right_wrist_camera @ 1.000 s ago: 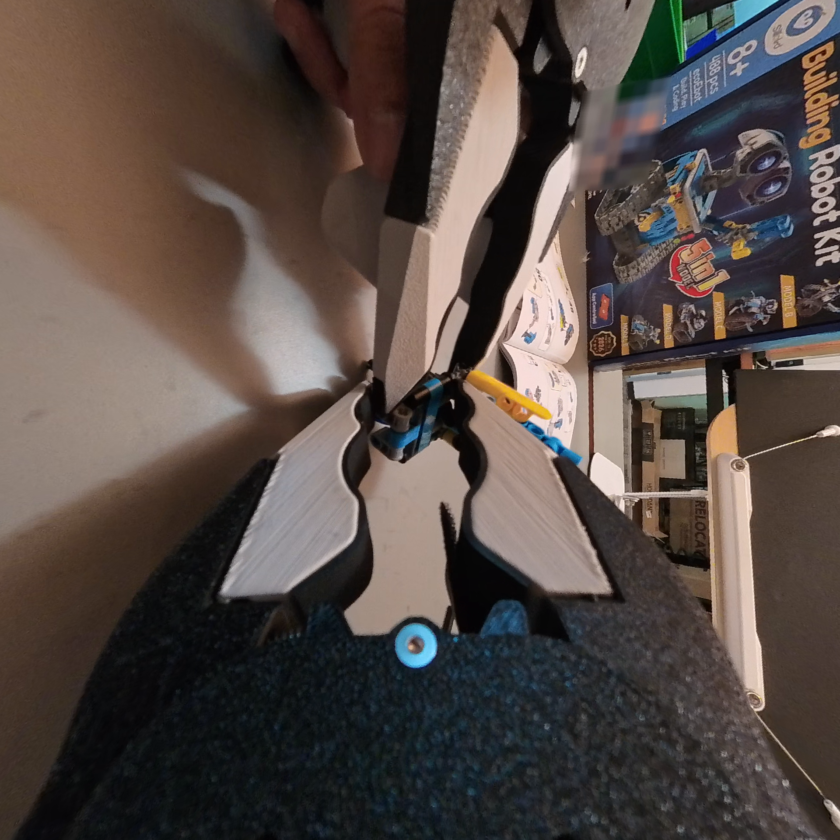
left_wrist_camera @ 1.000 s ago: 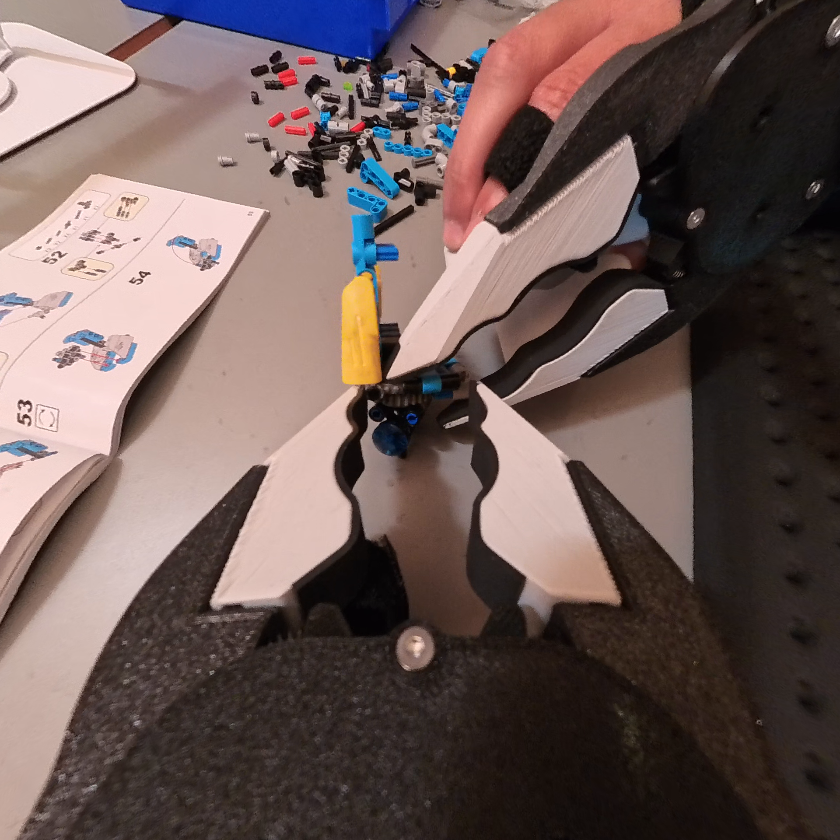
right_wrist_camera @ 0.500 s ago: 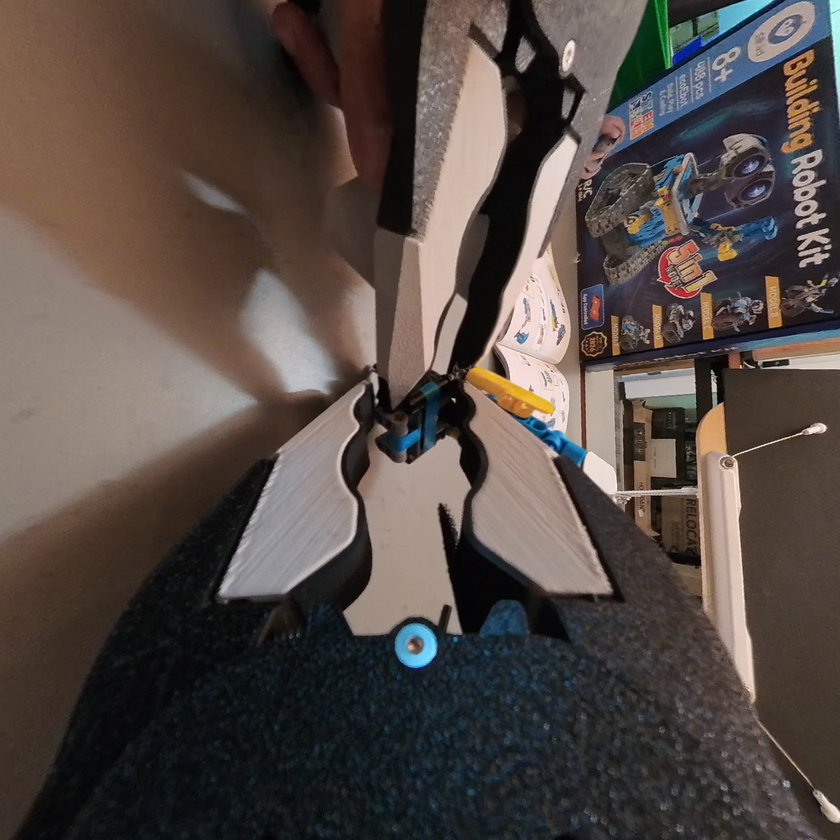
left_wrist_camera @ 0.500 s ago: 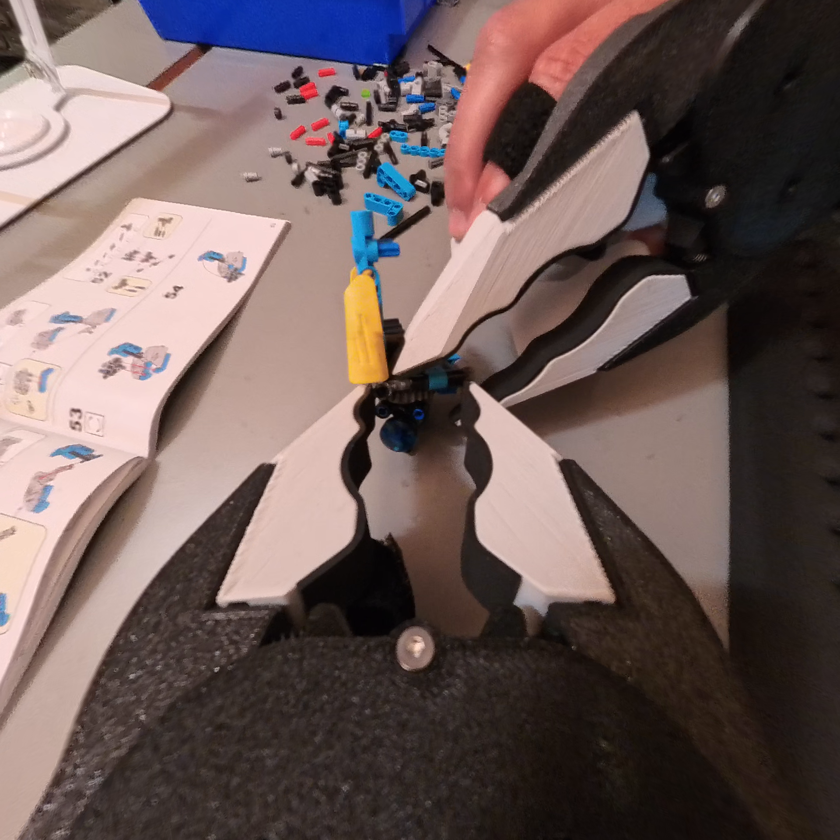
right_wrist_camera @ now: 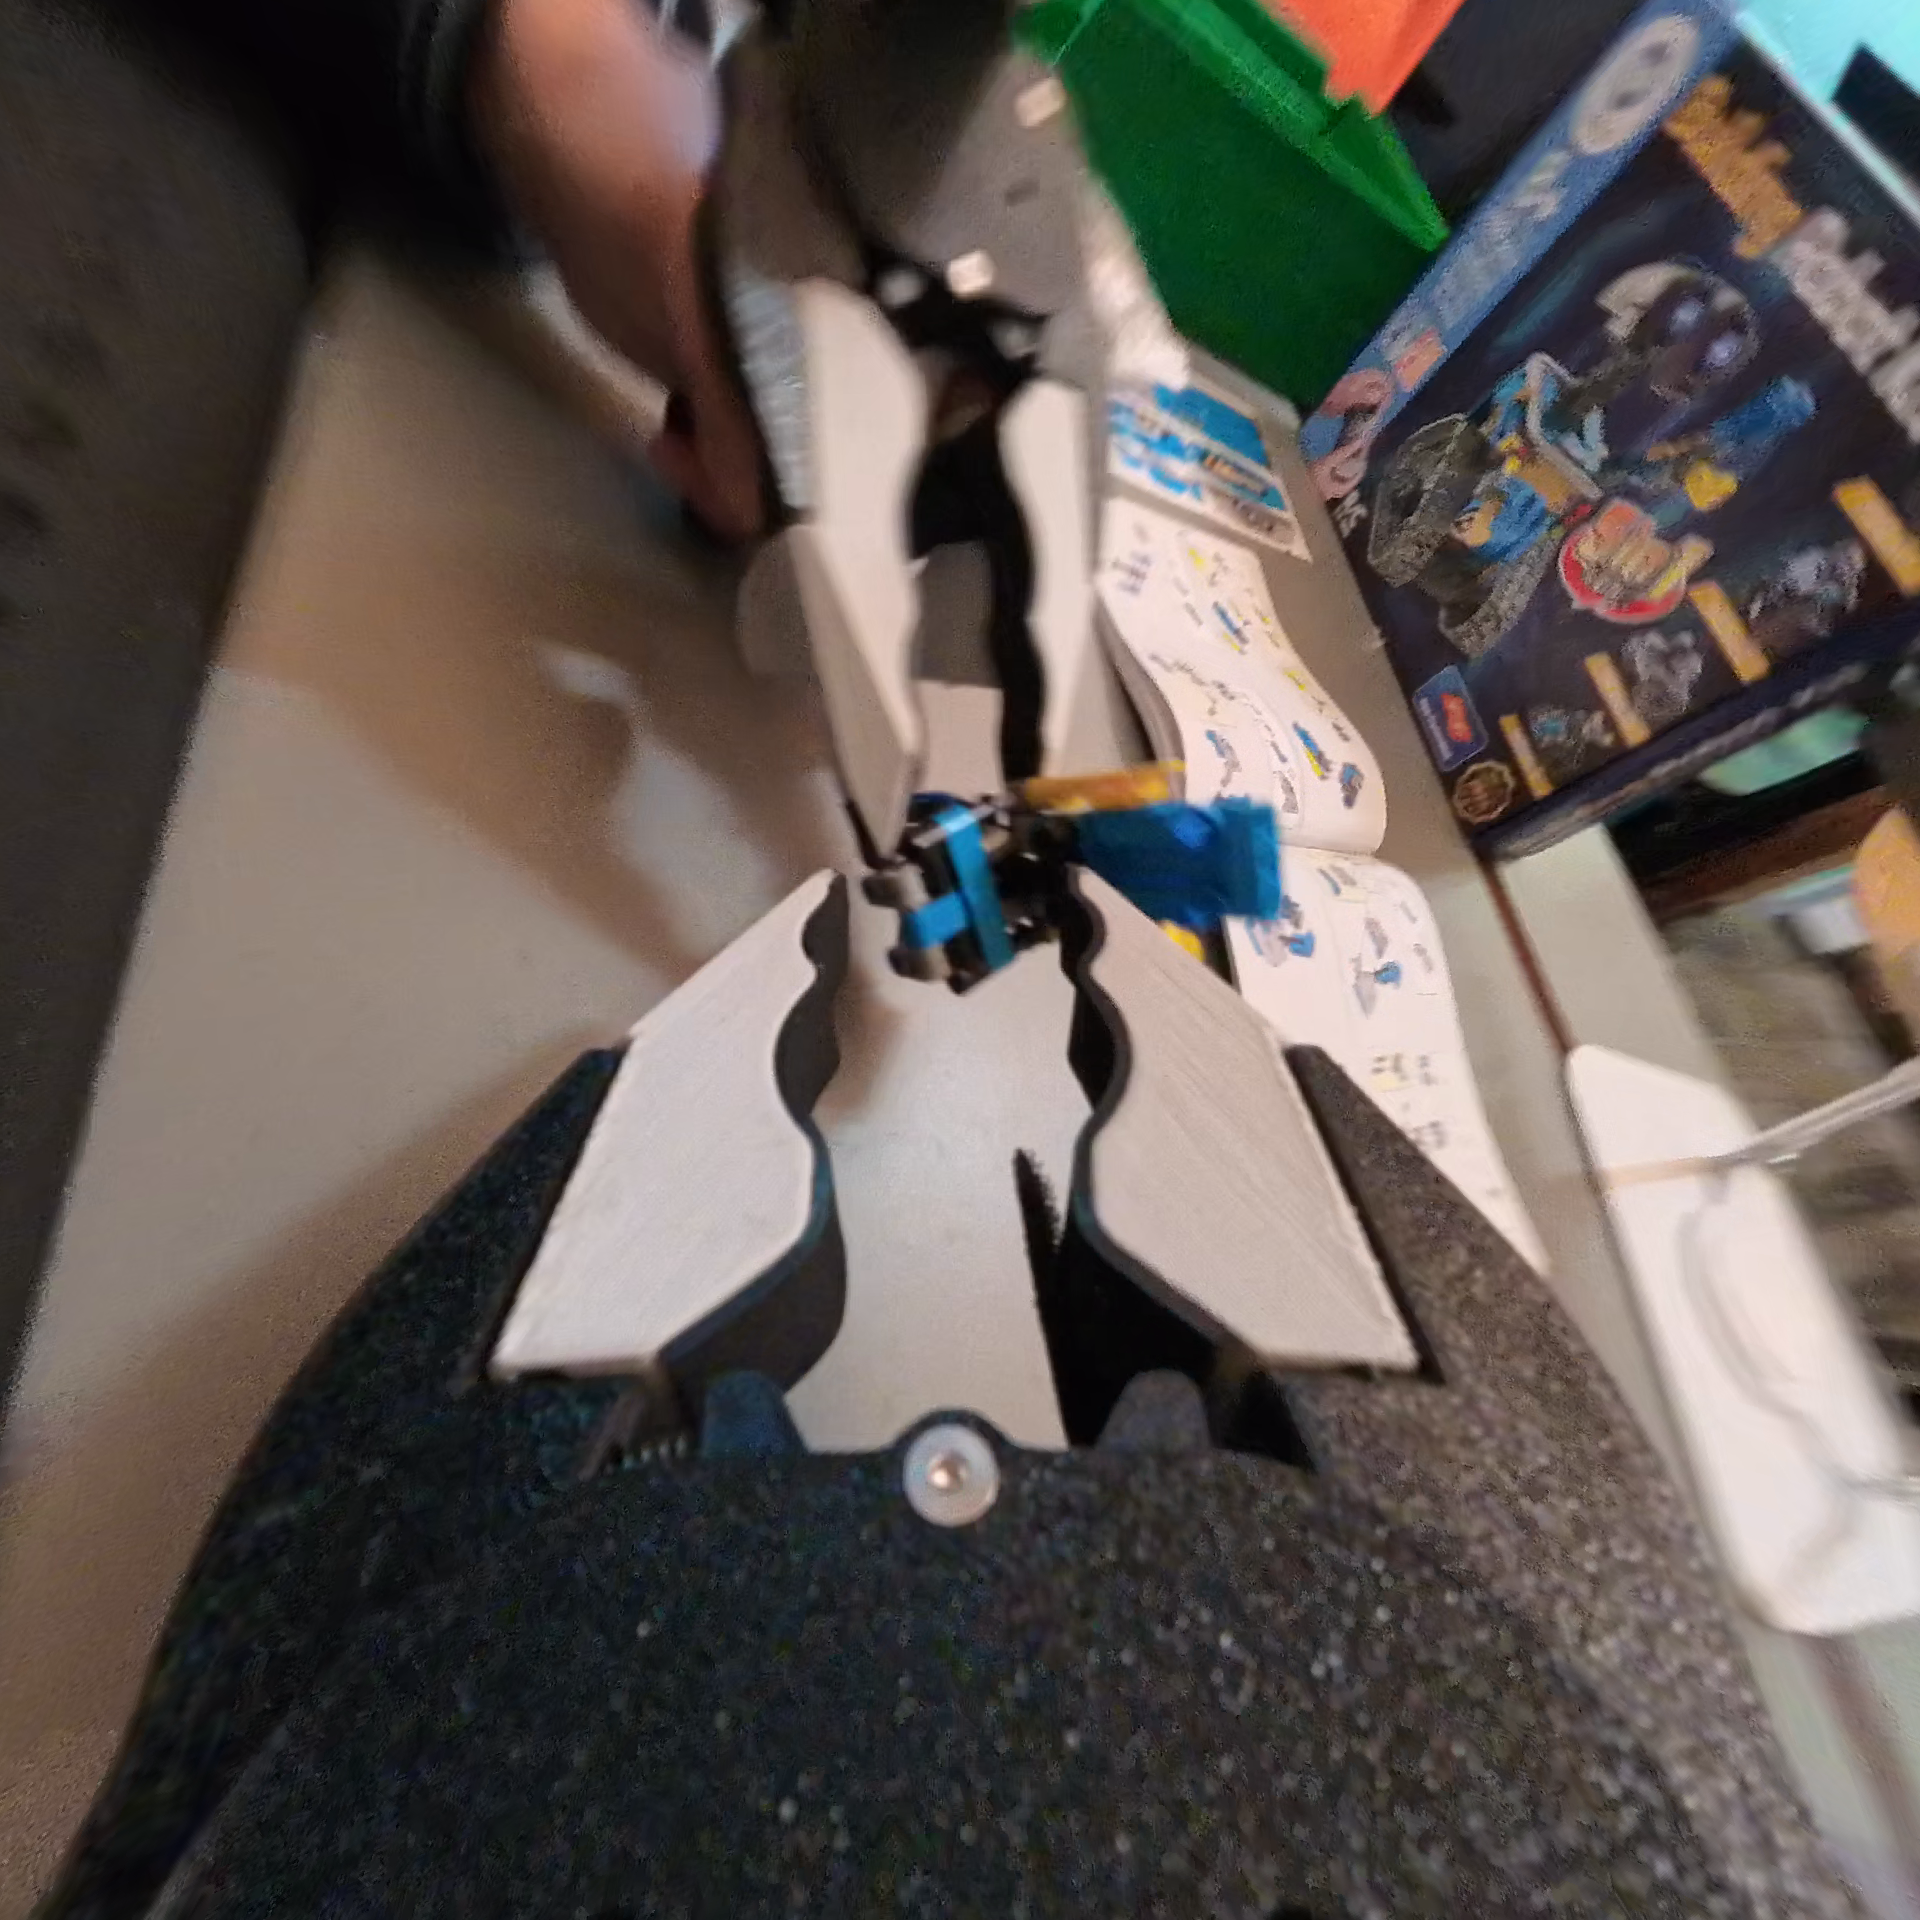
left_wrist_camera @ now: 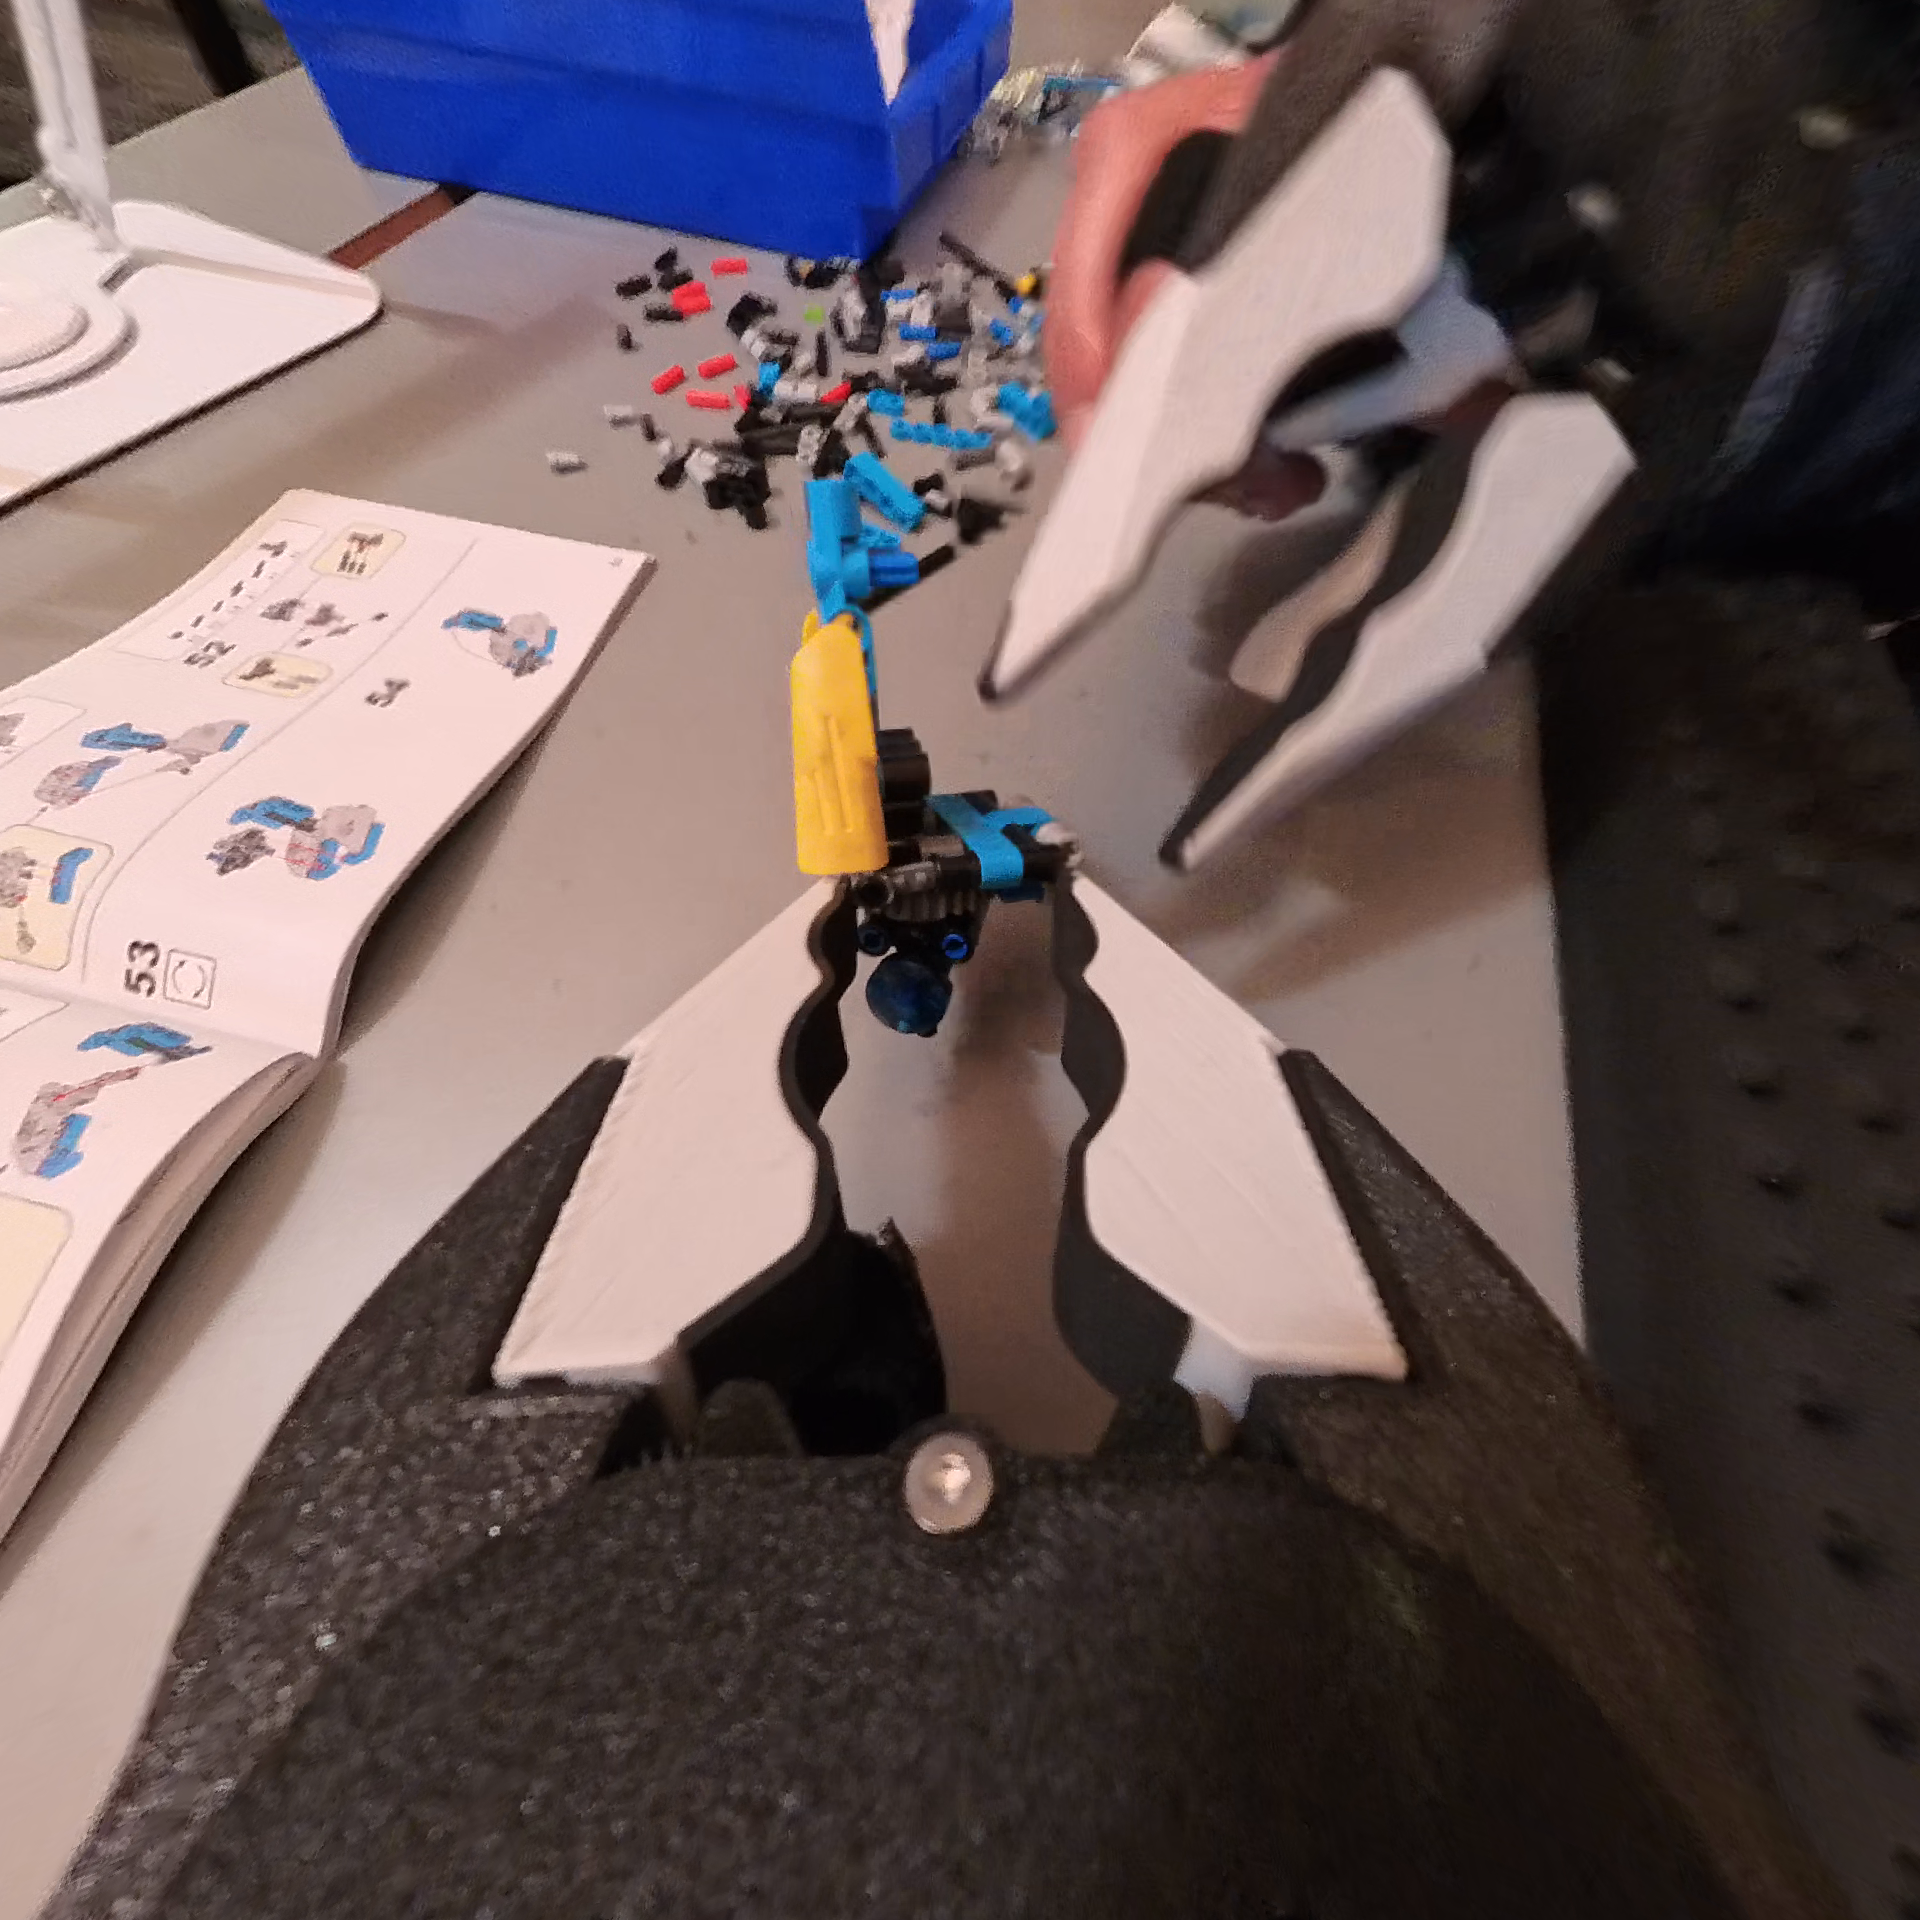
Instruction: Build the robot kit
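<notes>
Your left gripper (left_wrist_camera: 940, 883) is pinching a small brick-built assembly of black, blue and yellow plastic pieces (left_wrist_camera: 914, 831) between its white fingertips, holding it just above the grey tabletop (left_wrist_camera: 582, 935). In the left wrist view, reading from the left, a white flat stand base (left_wrist_camera: 177, 322) is sitting at the far left edge, an open instruction booklet with printed build diagrams (left_wrist_camera: 260, 790) is lying nearer you, and a blue plastic bin (left_wrist_camera: 644, 114) is standing at the back. A scatter of loose black, blue, red and grey small parts (left_wrist_camera: 831, 384) is lying in front of the bin. Further right, your right gripper (left_wrist_camera: 1101, 769) is hovering with its fingers spread, near the assembly but clear of it, and your hand (left_wrist_camera: 1101, 270) is gripping its body.

The right wrist view is blurred. There your right gripper's fingers are standing apart, with the assembly (right_wrist_camera: 956, 904) just past the tips, and you cannot tell whether the right-hand finger is touching it. Only this view is showing the green bin (right_wrist_camera: 1226, 177) and the dark printed kit box (right_wrist_camera: 1662, 468) to the right, beyond the booklet (right_wrist_camera: 1247, 707).
</notes>
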`<state>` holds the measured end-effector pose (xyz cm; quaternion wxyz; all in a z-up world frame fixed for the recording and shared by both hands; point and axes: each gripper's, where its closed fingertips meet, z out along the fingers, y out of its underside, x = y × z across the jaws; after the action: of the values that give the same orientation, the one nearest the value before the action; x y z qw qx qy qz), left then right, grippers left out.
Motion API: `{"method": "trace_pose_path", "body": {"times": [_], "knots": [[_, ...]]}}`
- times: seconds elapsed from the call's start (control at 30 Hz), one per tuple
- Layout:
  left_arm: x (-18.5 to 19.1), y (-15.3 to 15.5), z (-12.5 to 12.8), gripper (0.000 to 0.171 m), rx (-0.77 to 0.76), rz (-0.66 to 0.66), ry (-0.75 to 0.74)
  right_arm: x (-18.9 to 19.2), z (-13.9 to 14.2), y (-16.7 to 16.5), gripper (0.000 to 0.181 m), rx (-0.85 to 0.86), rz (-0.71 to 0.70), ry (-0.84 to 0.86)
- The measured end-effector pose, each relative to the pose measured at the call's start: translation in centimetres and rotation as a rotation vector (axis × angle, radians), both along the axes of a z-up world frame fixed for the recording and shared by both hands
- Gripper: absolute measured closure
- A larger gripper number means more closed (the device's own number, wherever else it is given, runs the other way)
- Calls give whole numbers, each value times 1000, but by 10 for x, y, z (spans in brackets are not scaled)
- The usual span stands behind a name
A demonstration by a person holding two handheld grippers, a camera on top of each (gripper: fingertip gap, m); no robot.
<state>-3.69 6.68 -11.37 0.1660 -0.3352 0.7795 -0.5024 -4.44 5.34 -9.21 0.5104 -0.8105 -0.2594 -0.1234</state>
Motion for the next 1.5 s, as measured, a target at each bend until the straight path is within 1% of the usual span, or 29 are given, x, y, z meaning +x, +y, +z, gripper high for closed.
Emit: {"method": "trace_pose_path", "body": {"times": [0.03,0.07,0.1,0.13,0.17,0.2,0.23,0.3,0.37,0.5,0.57,0.6,0.67,0.77,0.83,0.97,1.13,1.27,1.37,1.5], "knots": [[-3,-1,5,134,-34,-20,-3,9,8,-4,138,21,-3,127],[-6,-2,10,134,-73,-43,-11,17,9,-9,133,9,1,262],[-10,-5,18,134,-117,-69,-22,20,9,-14,127,-19,34,415],[-13,-8,25,134,-160,-95,-34,14,13,-19,124,-35,122,580],[-18,-11,32,134,-202,-124,-46,6,23,-23,127,-18,208,736],[-23,-15,39,134,-240,-153,-55,2,33,-24,134,16,264,837],[-26,-18,44,133,-271,-174,-60,2,38,-24,136,32,283,872],[-33,-24,54,133,-329,-215,-77,-7,42,-26,132,30,332,876],[-37,-28,60,133,-359,-237,-88,-15,50,-26,133,71,375,867],[-38,-30,67,133,-432,-253,-75,-17,53,-26,138,102,369,817],[-36,-29,69,134,-469,-254,-64,-15,47,-25,135,81,352,800],[-36,-28,69,134,-478,-255,-60,-15,44,-24,133,70,343,797],[-36,-29,70,134,-494,-262,-55,-16,46,-24,136,77,357,828],[-36,-30,71,134,-498,-267,-61,-16,47,-22,142,75,355,852],[-36,-31,71,134,-500,-269,-58,-16,42,-21,141,56,344,845],[-37,-33,71,134,-508,-283,-49,-19,48,-23,146,72,375,896],[-38,-34,71,134,-519,-294,-41,-21,49,-24,147,63,401,971],[-35,-31,69,133,-521,-279,-27,-17,48,-21,148,58,382,1003],[-28,-25,64,132,-487,-233,-20,-9,43,-19,148,62,342,973],[-24,-15,69,129,-504,-195,-42,-1,42,-19,148,79,300,950]]}}
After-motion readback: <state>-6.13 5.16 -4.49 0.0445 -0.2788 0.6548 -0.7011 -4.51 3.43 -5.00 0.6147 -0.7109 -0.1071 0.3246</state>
